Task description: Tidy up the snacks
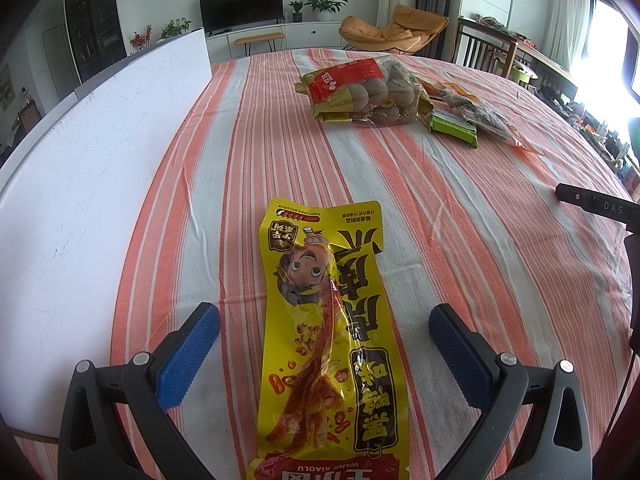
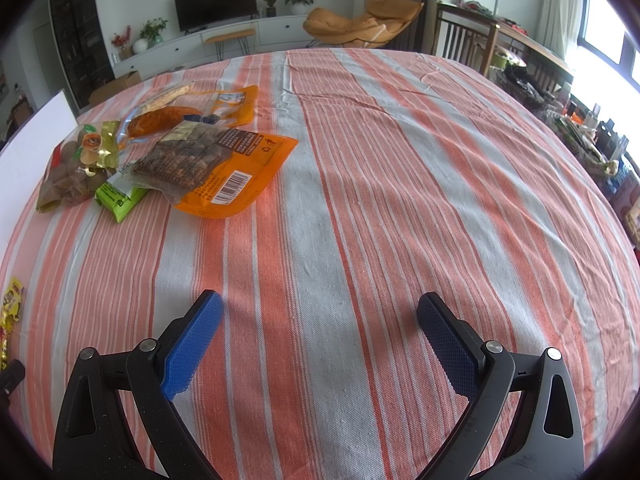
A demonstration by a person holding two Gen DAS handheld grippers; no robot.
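A long yellow snack packet (image 1: 324,320) lies flat on the striped cloth between the fingers of my left gripper (image 1: 324,316), which is open with a blue pad on each side and touches nothing. A pile of snacks lies farther off: a clear bag of brown round snacks (image 1: 360,92), a green bar (image 1: 454,128) and an orange packet (image 2: 228,168). My right gripper (image 2: 320,308) is open and empty over bare cloth, right of the pile. The yellow packet's edge (image 2: 12,304) shows at the far left of the right wrist view.
A white board (image 1: 100,160) runs along the left side of the table. The striped tablecloth (image 2: 400,160) covers the table. Part of the right gripper's black body (image 1: 592,204) shows at the right edge of the left wrist view. Room furniture stands beyond the table.
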